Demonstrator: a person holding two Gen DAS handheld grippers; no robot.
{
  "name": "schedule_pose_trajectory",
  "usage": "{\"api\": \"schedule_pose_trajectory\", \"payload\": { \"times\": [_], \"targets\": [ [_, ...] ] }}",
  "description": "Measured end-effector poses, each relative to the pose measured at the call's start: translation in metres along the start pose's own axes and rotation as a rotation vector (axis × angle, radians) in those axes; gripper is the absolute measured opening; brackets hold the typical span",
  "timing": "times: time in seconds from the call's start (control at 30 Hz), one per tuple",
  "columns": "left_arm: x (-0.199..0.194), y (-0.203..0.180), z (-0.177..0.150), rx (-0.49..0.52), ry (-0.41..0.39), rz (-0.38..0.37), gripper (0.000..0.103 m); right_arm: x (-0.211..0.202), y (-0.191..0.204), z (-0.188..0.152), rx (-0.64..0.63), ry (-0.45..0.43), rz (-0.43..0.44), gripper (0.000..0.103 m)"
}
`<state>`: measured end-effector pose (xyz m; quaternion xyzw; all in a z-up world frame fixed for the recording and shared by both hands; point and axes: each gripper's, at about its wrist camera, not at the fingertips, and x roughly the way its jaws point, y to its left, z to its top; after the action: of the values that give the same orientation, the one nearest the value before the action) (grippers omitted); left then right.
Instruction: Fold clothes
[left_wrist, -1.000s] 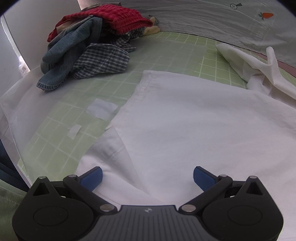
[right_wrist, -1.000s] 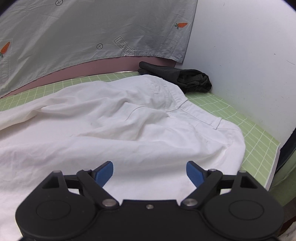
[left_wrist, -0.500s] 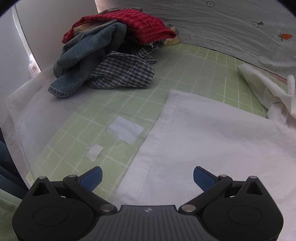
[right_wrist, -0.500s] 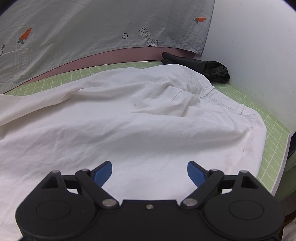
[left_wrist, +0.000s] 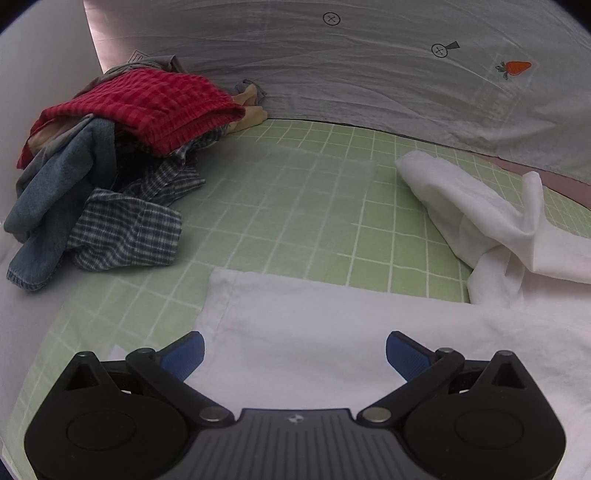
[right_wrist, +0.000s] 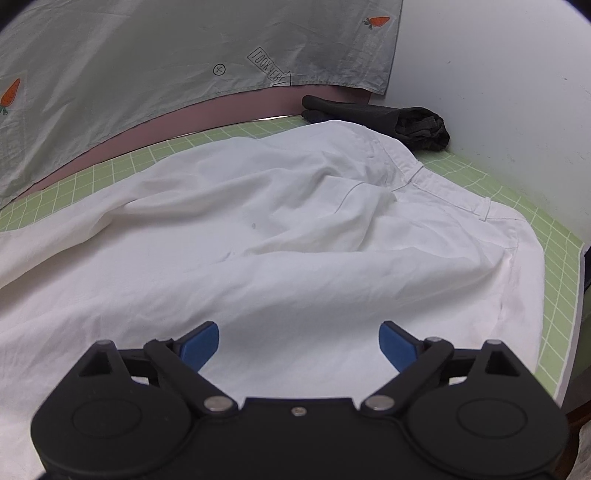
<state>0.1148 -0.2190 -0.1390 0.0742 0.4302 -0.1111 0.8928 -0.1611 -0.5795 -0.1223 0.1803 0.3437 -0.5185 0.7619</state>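
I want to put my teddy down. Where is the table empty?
Bare green mat lies between the clothes pile and the white trousers. The right side is crowded: the trousers cover it up to the black garment.

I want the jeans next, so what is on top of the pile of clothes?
A red checked garment lies on top of the pile. Below it, the denim and a blue plaid shirt spill forward onto the mat. Anything deeper is covered.

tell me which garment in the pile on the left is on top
The red checked garment; it lies over the blue denim and the dark plaid shirt.
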Motion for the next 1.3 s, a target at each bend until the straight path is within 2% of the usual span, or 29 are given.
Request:
{"api": "schedule_pose_trajectory", "payload": {
  "times": [0.23,0.4,0.5,0.6,0.77,0.9,1.1,1.17,1.2,1.23,1.27,1.3],
  "targets": [
    [0.047,-0.049,0.031,0.035,0.017,-0.066,0.103,0.028,0.02,0.023,-0.032,-0.004,-0.003,0.095],
    [0.084,-0.079,0.058,0.049,0.013,-0.088,0.103,0.047,0.043,0.057,-0.064,-0.059,0.017,0.096],
    [0.1,-0.094,0.076,0.045,-0.016,-0.09,0.103,0.066,0.059,0.073,-0.087,-0.066,0.036,0.096],
    [0.106,-0.114,0.095,0.062,-0.074,-0.061,0.103,0.082,0.071,0.08,-0.095,-0.068,0.039,0.096],
    [0.109,-0.146,0.115,0.079,-0.169,-0.11,0.103,0.095,0.073,0.085,-0.063,-0.057,0.039,0.096],
    [0.127,-0.162,0.123,0.046,-0.148,-0.203,0.103,0.109,0.07,0.084,-0.069,-0.035,0.015,0.096],
    [0.161,-0.163,0.128,-0.103,-0.019,-0.396,0.102,0.125,0.069,0.083,-0.04,-0.004,-0.005,0.096],
    [0.162,-0.159,0.127,-0.133,-0.006,-0.463,0.085,0.127,0.069,0.082,-0.044,-0.008,-0.01,0.096],
    [0.16,-0.157,0.128,-0.146,-0.006,-0.483,0.062,0.127,0.069,0.082,-0.044,-0.01,-0.011,0.096],
    [0.157,-0.155,0.128,-0.16,-0.009,-0.496,0.033,0.127,0.069,0.082,-0.044,-0.011,-0.012,0.096],
    [0.153,-0.153,0.129,-0.173,-0.012,-0.509,0.022,0.128,0.069,0.082,-0.045,-0.011,-0.012,0.096],
    [0.15,-0.151,0.129,-0.186,-0.015,-0.521,0.015,0.128,0.069,0.082,-0.045,-0.012,-0.013,0.096]
  ]
}}
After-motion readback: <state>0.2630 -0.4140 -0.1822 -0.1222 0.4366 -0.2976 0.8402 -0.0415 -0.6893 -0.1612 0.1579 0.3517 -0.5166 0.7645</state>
